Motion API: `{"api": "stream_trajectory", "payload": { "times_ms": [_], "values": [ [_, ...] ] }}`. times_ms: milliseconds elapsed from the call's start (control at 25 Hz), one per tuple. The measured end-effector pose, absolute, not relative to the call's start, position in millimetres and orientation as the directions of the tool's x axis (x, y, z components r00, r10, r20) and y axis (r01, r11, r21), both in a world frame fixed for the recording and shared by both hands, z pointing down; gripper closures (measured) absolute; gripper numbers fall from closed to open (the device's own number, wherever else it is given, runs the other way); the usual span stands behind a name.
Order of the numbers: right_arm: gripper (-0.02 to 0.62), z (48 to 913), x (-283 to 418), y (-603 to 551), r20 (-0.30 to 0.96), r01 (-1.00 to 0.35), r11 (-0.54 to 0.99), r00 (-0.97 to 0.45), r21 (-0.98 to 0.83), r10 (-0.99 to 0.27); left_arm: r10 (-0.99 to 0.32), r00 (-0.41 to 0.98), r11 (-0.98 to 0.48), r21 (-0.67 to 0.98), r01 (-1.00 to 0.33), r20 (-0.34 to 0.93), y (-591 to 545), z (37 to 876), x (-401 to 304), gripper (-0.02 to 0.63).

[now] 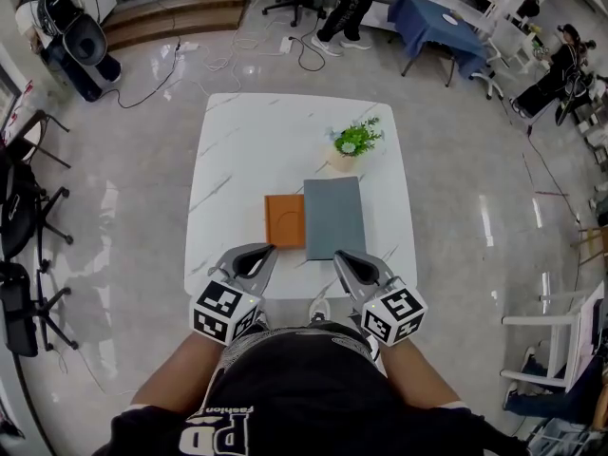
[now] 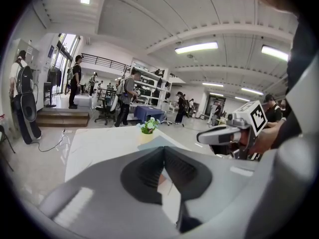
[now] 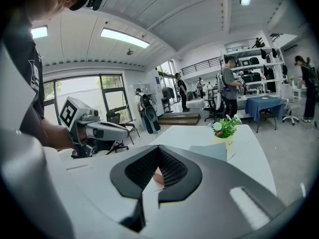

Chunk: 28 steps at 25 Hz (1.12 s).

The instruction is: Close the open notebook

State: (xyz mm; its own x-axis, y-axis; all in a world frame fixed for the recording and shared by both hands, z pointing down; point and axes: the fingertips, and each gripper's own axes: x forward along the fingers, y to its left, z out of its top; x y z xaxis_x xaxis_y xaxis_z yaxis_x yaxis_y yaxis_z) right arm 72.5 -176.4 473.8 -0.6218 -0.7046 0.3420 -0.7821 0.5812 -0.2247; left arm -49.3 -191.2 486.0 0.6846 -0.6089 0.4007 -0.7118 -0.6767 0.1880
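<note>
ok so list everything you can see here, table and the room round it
table: one, white marbled, centre of the head view
potted plant: one, green leaves in a pale pot, far right part of the table
grey-blue notebook: one, flat, near the table's front edge
orange notebook: one, smaller, flat, edge to edge with the grey-blue one's left side
blue-clothed table: one, on the floor beyond
standing person: one, dark clothes, beside that table
cables: several, black and white, on the floor at the far left
left gripper: one, grey, jaws together, empty, by the orange notebook
right gripper: one, grey, jaws together, empty, at the grey-blue notebook's near edge
</note>
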Motion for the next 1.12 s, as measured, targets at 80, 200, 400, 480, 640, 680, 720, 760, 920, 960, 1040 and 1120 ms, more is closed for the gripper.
{"api": "stream_trajectory", "payload": {
  "times_ms": [80, 200, 400, 480, 640, 680, 720, 760, 920, 960, 1040, 1120],
  "values": [
    [0.595, 473.2, 72.7, -176.7, 0.343, -0.781, 0.584, -0.624, -0.224, -0.702, -0.609, 0.684, -0.677, 0.186, -0.712, 0.402, -191.6, 485.0, -48.9, 0.548],
    [0.595, 473.2, 73.0, -177.7, 0.345, -0.778, 0.586, -0.626, -0.225, -0.699, -0.611, 0.682, -0.674, 0.186, -0.715, 0.402, -192.6, 484.8, -48.4, 0.548],
    [0.595, 473.7, 71.2, -177.8, 0.344, -0.777, 0.589, -0.628, -0.224, -0.698, -0.613, 0.679, -0.673, 0.183, -0.716, 0.403, -192.9, 485.0, -49.7, 0.548],
    [0.595, 474.2, 71.9, -177.6, 0.344, -0.777, 0.589, -0.628, -0.225, -0.698, -0.614, 0.678, -0.672, 0.182, -0.718, 0.404, -192.4, 485.7, -49.2, 0.548],
    [0.595, 474.5, 73.5, -177.3, 0.343, -0.776, 0.589, -0.629, -0.224, -0.698, -0.616, 0.676, -0.670, 0.181, -0.720, 0.405, -192.4, 486.4, -48.3, 0.548],
    [0.595, 474.3, 73.4, -177.0, 0.343, -0.777, 0.588, -0.628, -0.225, -0.699, -0.616, 0.676, -0.671, 0.181, -0.719, 0.404, -192.5, 486.0, -48.5, 0.548],
    [0.595, 474.0, 73.4, -176.7, 0.342, -0.777, 0.588, -0.628, -0.225, -0.699, -0.616, 0.676, -0.671, 0.180, -0.719, 0.404, -192.4, 485.5, -48.6, 0.548],
    [0.595, 473.9, 73.5, -176.4, 0.342, -0.778, 0.587, -0.627, -0.225, -0.700, -0.616, 0.676, -0.671, 0.180, -0.719, 0.403, -192.3, 485.2, -48.5, 0.548],
    [0.595, 474.8, 75.4, -177.4, 0.341, -0.779, 0.584, -0.625, -0.227, -0.702, -0.615, 0.676, -0.673, 0.177, -0.719, 0.406, -193.1, 485.6, -47.0, 0.548],
    [0.595, 475.3, 75.9, -177.9, 0.341, -0.780, 0.583, -0.625, -0.228, -0.702, -0.615, 0.675, -0.672, 0.177, -0.719, 0.406, -193.6, 486.1, -46.6, 0.548],
    [0.595, 476.0, 76.9, -179.1, 0.341, -0.781, 0.581, -0.624, -0.229, -0.704, -0.616, 0.674, -0.671, 0.177, -0.720, 0.407, -194.7, 486.9, -46.0, 0.548],
    [0.596, 476.5, 77.7, -180.2, 0.340, -0.782, 0.578, -0.622, -0.231, -0.705, -0.617, 0.673, -0.670, 0.177, -0.721, 0.408, -195.6, 487.3, -45.5, 0.548]
  ]
}}
